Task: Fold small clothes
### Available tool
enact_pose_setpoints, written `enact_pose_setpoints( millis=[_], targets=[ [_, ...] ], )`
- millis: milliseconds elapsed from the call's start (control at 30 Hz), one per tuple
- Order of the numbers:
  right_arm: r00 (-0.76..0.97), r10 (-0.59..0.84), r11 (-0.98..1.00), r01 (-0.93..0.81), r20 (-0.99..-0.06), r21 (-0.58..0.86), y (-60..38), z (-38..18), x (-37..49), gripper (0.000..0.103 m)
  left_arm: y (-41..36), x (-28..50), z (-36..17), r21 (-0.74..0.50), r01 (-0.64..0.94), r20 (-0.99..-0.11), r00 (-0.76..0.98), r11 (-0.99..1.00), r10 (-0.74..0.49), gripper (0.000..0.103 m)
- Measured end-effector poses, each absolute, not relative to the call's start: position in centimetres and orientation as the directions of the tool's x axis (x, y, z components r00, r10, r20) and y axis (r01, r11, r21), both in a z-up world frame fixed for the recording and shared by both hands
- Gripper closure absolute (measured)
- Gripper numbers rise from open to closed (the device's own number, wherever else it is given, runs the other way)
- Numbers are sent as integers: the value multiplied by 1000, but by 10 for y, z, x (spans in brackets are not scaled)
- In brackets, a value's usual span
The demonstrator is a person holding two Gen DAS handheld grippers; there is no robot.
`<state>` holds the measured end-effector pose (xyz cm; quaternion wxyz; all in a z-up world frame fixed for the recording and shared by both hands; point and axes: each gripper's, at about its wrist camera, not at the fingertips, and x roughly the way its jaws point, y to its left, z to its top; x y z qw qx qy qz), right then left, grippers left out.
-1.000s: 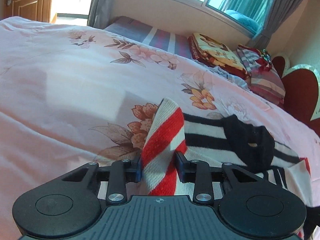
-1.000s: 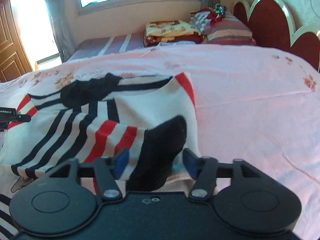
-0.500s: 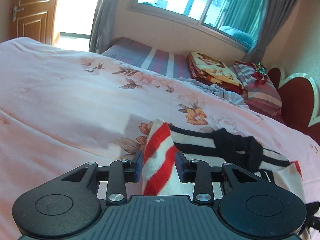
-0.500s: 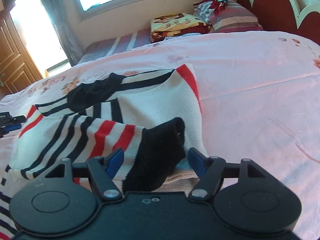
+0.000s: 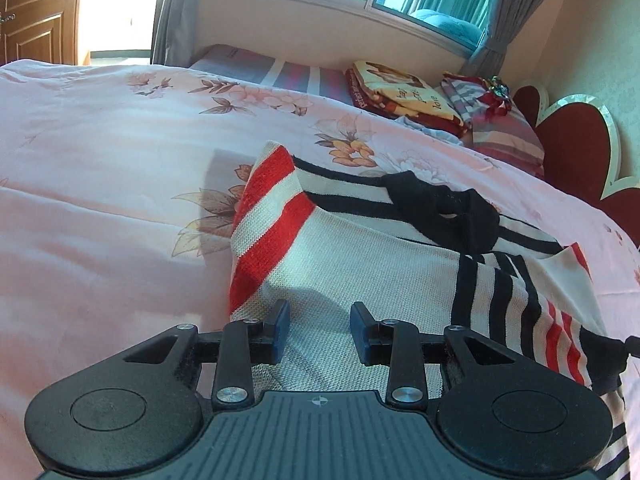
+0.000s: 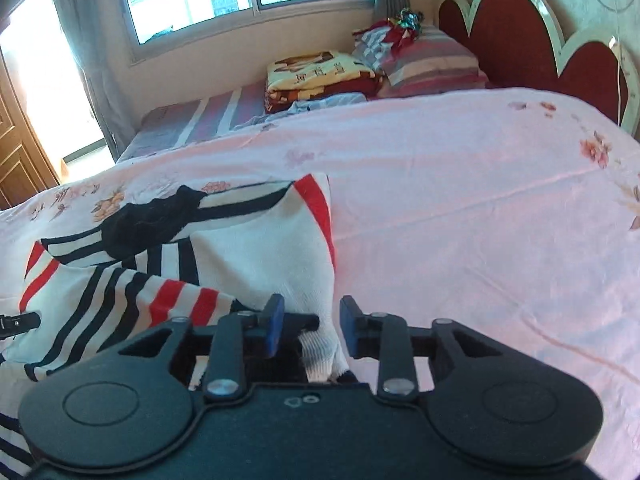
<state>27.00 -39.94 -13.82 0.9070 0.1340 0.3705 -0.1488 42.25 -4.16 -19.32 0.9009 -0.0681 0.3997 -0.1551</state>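
Observation:
A white knit sweater (image 5: 380, 272) with red and black stripes and a black collar lies partly folded on the pink floral bedspread (image 5: 100, 200). My left gripper (image 5: 320, 330) is shut on its near white edge, and a red-striped fold rises just ahead to the left. In the right wrist view the sweater (image 6: 256, 256) spreads out to the left. The jaws of my right gripper (image 6: 310, 330) are closing, with the sweater's white edge and a black cuff pressed between the pads. The other gripper's tip shows at each view's edge.
At the head of the bed, below the window, sit a folded yellow and red blanket (image 5: 400, 88) and striped pillows (image 5: 500, 120). The red scalloped headboard (image 6: 520, 36) stands at the right. A wooden door (image 5: 28, 8) is at the far left. Pink bedspread (image 6: 480, 220) stretches right of the sweater.
The right jaws have narrowed onto the cloth, and the black cuff is now mostly hidden. The left gripper has shifted with its cloth, so white knit now sits between its fingers instead of the red-striped cuff.

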Motion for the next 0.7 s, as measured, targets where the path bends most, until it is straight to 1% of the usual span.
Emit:
enact_pose_setpoints(
  millis=[67,133,200,267,300,333,400,433,500,533,567,700],
  targets=[
    [676,-177,923,366,-716,118,-397,-144,262,70,-43,421,-193,-231,235,-698,635,944,-330,69],
    [695,-126,935,321,-708,149,-388,-146,257,70,-44,419,-194,-223,236,-698,638,946,-324,69],
    [697,-115,952,281,-708,122,-371,-148,265,69,-46,417,-194,-212,236,-696,645,948,-316,69],
    [693,-126,967,244,-710,66,-355,-154,275,56,-48,417,-197,-189,246,-697,648,951,-307,69],
    [690,-128,974,223,-712,42,-350,-158,280,53,-48,417,-197,-173,256,-694,653,951,-303,69],
    [680,-144,979,206,-719,-2,-345,-165,284,50,-49,417,-198,-156,269,-692,656,951,-299,69],
    [652,-185,980,178,-735,-88,-346,-181,289,50,-48,417,-197,-147,283,-693,654,948,-303,69],
    [668,-173,982,176,-724,-72,-351,-183,287,50,-47,416,-194,-149,279,-699,649,949,-301,69],
    [656,-152,979,204,-739,-20,-359,-177,289,51,-43,409,-185,-143,262,-703,652,954,-284,69],
    [653,-164,976,216,-739,-26,-357,-173,289,53,-41,403,-181,-144,262,-698,657,954,-286,69],
    [663,-179,974,222,-727,-38,-354,-167,286,52,-39,394,-176,-150,272,-691,659,951,-297,69],
    [714,-156,978,210,-682,-3,-341,-148,267,49,-40,363,-170,-159,295,-688,651,942,-320,69]
  ],
)
